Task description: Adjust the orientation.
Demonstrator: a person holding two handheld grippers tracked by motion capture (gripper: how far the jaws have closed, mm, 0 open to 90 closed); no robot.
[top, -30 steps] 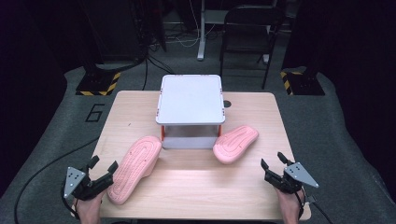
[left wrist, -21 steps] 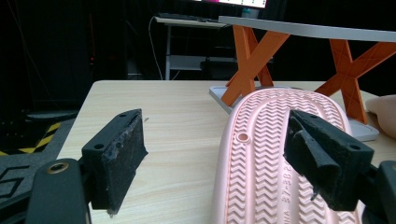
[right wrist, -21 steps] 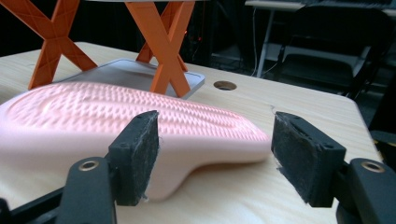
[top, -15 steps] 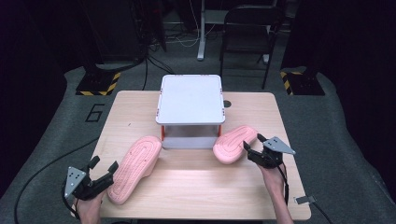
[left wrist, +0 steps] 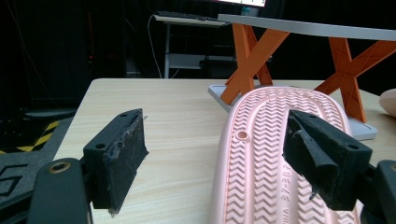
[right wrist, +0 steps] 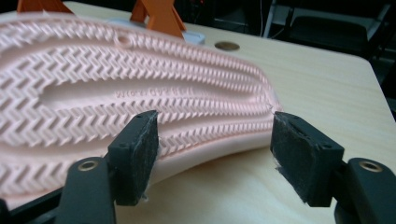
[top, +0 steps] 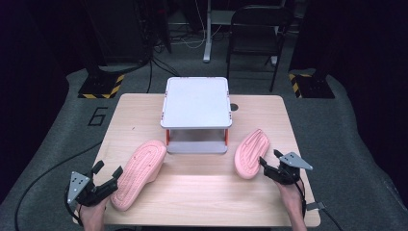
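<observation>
**Both grippers open at the slippers, soles up**

I see the wooden table (top: 202,192) carrying a white stand (top: 196,102) on orange X-shaped legs (left wrist: 243,70), set toward the far middle. What sits under its top is in shadow from the high view, and I cannot make it out.

Two pink slippers lie sole-up in front of it. The left slipper (top: 138,173) runs diagonally from the stand's near left corner toward the near left edge; the right slipper (top: 250,153) lies just right of the stand, its far end close to the stand's base. Their upper sides are hidden against the table.

My left gripper (top: 103,182) sits at the near left corner with jaws apart, the right-hand jaw over the slipper's sole edge in the left gripper view; I cannot tell whether it touches. My right gripper (top: 267,166) has its jaws spread at the near end of the right slipper, whose rim lies between them in the right gripper view without being pinched. The moulded lettering (right wrist: 154,95) on that sole is too blurred to read.

A small dark disc (top: 234,107) lies on the table beside the stand.
</observation>
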